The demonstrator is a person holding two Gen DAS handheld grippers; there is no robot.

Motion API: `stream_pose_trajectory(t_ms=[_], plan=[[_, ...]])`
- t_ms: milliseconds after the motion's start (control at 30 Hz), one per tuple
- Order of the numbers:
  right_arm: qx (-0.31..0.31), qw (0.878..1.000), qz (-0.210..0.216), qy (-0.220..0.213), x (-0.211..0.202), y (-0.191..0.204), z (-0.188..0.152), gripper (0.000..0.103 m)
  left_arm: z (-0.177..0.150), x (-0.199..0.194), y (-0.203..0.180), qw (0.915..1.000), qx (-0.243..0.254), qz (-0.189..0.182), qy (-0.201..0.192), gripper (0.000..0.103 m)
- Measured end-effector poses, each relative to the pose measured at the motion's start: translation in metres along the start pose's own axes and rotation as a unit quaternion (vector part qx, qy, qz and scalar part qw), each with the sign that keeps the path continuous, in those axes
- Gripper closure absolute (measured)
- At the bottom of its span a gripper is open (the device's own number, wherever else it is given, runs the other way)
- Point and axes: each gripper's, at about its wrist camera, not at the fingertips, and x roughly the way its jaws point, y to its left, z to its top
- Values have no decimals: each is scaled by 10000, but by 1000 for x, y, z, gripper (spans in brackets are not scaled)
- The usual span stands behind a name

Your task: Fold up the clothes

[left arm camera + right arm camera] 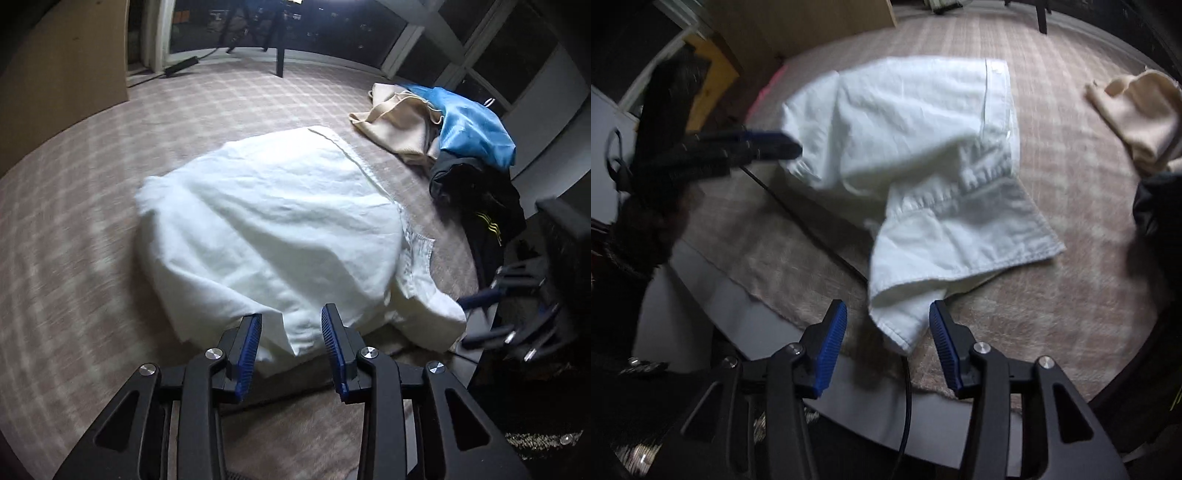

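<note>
White shirt [266,221] lies rumpled on checked carpet [74,229]; left tool [291,332] and right tool [888,328] both released at its near edge, gripping nothing.

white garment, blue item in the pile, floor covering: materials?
White garment: looks like woven cotton, matte, with crisp creases and a stitched hem. Blue item: probably satin or synthetic, showing glossy highlights. Floor covering: short-pile plaid carpet, fuzzy.
</note>
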Motion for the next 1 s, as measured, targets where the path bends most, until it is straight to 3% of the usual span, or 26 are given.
stream_pose_trajectory(t_ms=[33,67,100,267,367,433,500,567,633,700,767,867,1000], plan=[[-38,9999,-115,-74,5,3,3,64,-2,4,3,9999,-25,49,107,71],[-108,9996,-247,-115,6,4,2,90,-3,7,6,9997,-50,99,214,71],[-180,9990,-379,-154,6,6,2,98,-4,9,9,9996,-33,54,278,71],[-789,9940,-663,-354,-25,9,-11,99,-11,13,20,9990,-33,140,434,71],[-667,9946,-790,103,-7,-2,-14,99,-14,8,27,9987,-211,75,458,70],[-581,9955,-648,367,-3,-5,-15,96,-21,-13,33,9988,-339,85,333,70],[-566,9970,-431,316,-31,-3,-16,92,-27,-35,39,9987,-467,100,200,70],[-702,9970,-330,26,-68,-2,-19,86,-39,-71,51,9973,-686,268,-7,68],[-752,9951,-567,-316,-113,-9,-21,79,-51,-105,64,9948,-884,439,-261,62],[-613,9934,-729,-635,-149,-17,-16,59,-61,-132,77,9913,-1127,514,-450,59],[-391,9951,-481,-771,-168,-31,-13,47,-67,-148,84,9887,-1268,482,-634,59],[-62,9980,139,-620,-157,-46,-5,47,-61,-139,76,9880,-1290,363,-762,59],[-260,9994,80,-206,-87,-16,-9,47,-32,-91,41,9939,-853,-207,-666,59]])
